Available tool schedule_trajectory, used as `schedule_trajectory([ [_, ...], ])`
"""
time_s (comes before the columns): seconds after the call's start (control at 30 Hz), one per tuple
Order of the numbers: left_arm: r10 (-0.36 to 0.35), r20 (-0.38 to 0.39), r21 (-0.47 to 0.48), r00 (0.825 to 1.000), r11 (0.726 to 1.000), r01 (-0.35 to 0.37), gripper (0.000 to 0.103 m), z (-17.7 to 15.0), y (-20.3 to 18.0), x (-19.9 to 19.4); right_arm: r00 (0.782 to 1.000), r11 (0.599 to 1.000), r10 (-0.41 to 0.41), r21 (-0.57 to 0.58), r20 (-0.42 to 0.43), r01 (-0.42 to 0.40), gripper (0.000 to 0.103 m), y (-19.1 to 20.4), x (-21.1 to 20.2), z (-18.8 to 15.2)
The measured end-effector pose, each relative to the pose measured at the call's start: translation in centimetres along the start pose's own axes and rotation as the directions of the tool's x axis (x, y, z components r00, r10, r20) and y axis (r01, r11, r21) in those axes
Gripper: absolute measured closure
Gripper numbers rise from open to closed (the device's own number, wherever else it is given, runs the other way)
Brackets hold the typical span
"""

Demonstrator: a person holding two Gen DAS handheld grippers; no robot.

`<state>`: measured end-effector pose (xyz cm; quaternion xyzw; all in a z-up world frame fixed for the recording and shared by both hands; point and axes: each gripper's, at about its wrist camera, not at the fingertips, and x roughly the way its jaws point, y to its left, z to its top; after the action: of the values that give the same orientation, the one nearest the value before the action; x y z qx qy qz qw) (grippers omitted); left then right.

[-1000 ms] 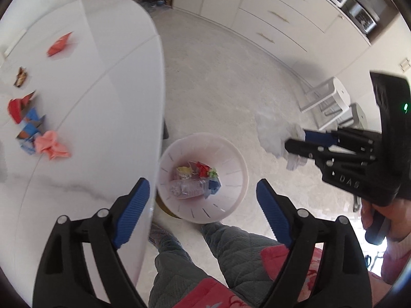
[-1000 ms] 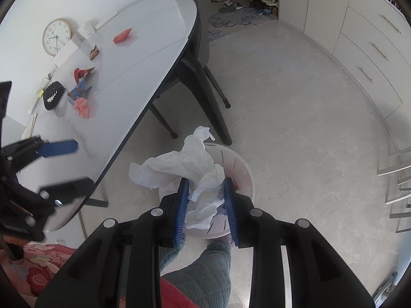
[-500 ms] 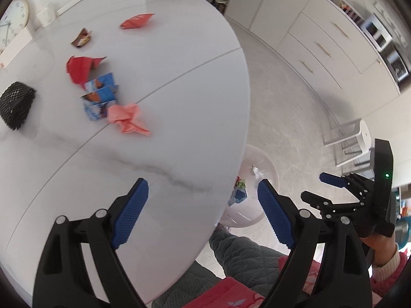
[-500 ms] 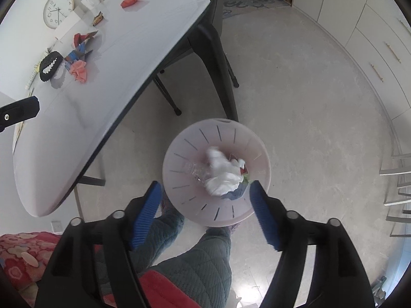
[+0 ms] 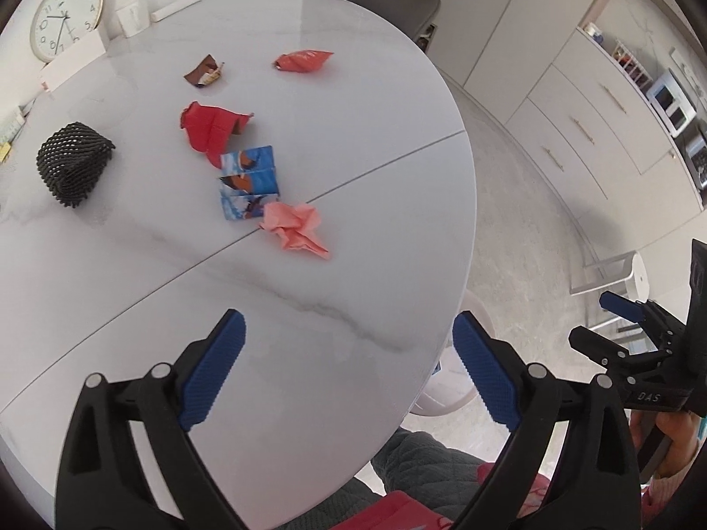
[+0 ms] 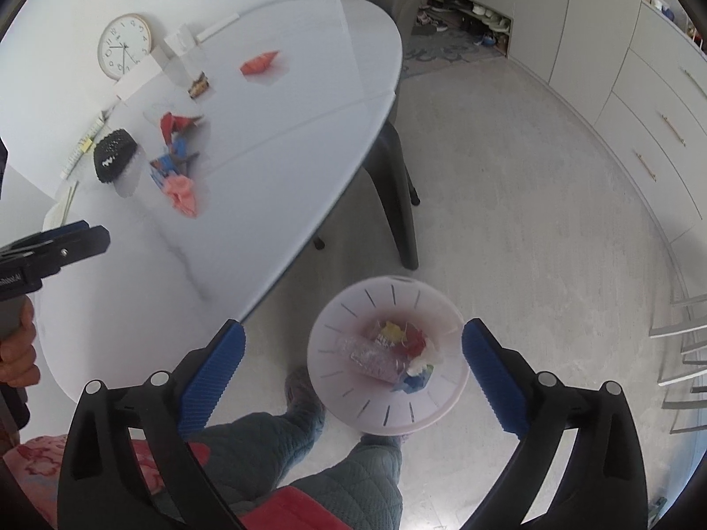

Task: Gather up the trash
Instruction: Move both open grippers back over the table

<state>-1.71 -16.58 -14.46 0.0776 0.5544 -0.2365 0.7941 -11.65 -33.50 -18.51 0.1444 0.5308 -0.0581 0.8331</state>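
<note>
My left gripper (image 5: 349,371) is open and empty above the near part of the white table (image 5: 132,309). On the table lie a crumpled pink tissue (image 5: 295,229), a blue wrapper (image 5: 249,183), a red wrapper (image 5: 210,126), a brown wrapper (image 5: 204,71) and an orange-red packet (image 5: 302,59). My right gripper (image 6: 353,371) is open and empty above the pink trash bin (image 6: 353,380) on the floor, which holds a white tissue (image 6: 426,358), a plastic bottle and coloured wrappers. The right gripper also shows at the right of the left wrist view (image 5: 596,327).
A black mesh object (image 5: 70,163), a clock (image 5: 66,15) and white boxes sit at the table's far side. A dark chair (image 6: 393,203) stands by the table. White drawers (image 6: 654,132) line the wall. My legs (image 6: 309,455) are below the grippers.
My right gripper opened and dropped the white tissue into the bin, then lifted slightly. My left gripper swung from over the bin to over the table.
</note>
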Motion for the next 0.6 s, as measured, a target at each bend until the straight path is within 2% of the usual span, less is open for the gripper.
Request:
schedule_trajectory([
  [0.37, 0.031, 0.040, -0.128, 0.999, 0.991, -0.025, 0.008, 0.8, 4.1, -1.6, 0.997, 0.999, 0.035, -0.040, 0.062, -0.033, 0.003, 3.6, -0.4, 4.5],
  [0.6, 0.062, 0.051, -0.248, 0.997, 0.968, -0.047, 0.008, 2.5, 7.1, -1.6, 0.993, 0.993, 0.054, -0.112, 0.105, -0.042, 0.003, 6.2, 0.1, 8.8],
])
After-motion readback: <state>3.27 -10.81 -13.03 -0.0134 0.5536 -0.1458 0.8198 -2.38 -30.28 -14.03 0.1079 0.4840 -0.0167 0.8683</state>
